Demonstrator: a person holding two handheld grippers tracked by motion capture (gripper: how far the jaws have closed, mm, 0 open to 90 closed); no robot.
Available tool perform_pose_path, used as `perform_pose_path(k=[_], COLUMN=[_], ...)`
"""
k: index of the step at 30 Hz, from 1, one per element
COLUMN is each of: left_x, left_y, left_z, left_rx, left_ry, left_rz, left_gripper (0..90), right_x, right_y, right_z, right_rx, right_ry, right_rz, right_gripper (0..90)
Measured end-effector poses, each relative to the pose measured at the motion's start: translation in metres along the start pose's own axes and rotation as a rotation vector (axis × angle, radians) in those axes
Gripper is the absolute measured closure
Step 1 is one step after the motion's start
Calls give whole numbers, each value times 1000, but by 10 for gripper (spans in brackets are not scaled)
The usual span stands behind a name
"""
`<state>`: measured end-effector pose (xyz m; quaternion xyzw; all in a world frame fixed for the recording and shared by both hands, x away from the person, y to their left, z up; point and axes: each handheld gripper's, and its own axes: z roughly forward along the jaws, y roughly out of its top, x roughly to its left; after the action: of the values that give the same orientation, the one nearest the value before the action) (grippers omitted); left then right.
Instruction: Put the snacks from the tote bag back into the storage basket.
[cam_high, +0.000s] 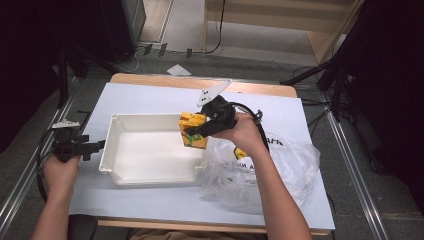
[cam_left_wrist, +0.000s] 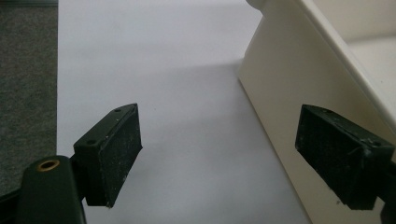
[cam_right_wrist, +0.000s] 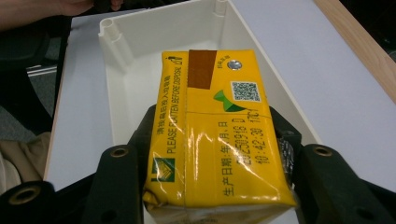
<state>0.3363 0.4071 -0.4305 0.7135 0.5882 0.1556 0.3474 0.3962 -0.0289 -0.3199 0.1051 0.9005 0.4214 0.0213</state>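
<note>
in the lower left of the high view my left hand-held gripper (cam_high: 95, 146) waits with its jaws apart and nothing between them, just beside the left wall of the white tray (cam_high: 112, 175). in the left gripper view that cream wall (cam_left_wrist: 280, 79) stands near the right pad, not touching it as far as i can see.

a little farther, in the middle of the high view, my right hand-held gripper (cam_high: 192, 131) is clamped on the yellow carton (cam_high: 193, 130). i hold the carton in the air over the right part of the tray, close to its right wall. in the right gripper view the yellow carton (cam_right_wrist: 217, 135) lies between the two black jaws, and the tray (cam_right_wrist: 116, 37) opens behind it.

i think the risk is this: the carton skin is glossy, and if i tilt too much it may slip out of the pads. also i am near the right rim, so lowering too early could catch the carton on the rim and tip it outside. squeezing harder may dent it.

the tray looks empty inside, only bare white bottom. to the right of it, on the worktop (cam_high: 150, 95), lies a clear plastic bag (cam_high: 270, 170); something yellow with dark print shows in it, but i cannot tell what it is.
</note>
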Motion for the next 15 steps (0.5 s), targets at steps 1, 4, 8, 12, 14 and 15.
perform_pose_path(k=[1,4,8,12,14,15], left_x=[0,0,0,0,0,0], left_y=[0,0,0,0,0,0], left_z=[0,0,0,0,0,0], left_rx=[0,0,1,-2,-2,-2], left_ry=[0,-1,-1,-2,-2,-2], left_rz=[0,0,2,-1,-1,-1], left_gripper=[155,156,156,156,155,156], right_x=[0,0,1,1,1,1], right_y=[0,1,2,3,4,4], right_z=[1,4,10,16,19,21], right_rx=[0,5,12,14,19,23], right_ry=[0,0,6,9,12,14], right_rz=[-2,-5,-10,-12,-10,-9], right_gripper=[530,530,530,530,531,531])
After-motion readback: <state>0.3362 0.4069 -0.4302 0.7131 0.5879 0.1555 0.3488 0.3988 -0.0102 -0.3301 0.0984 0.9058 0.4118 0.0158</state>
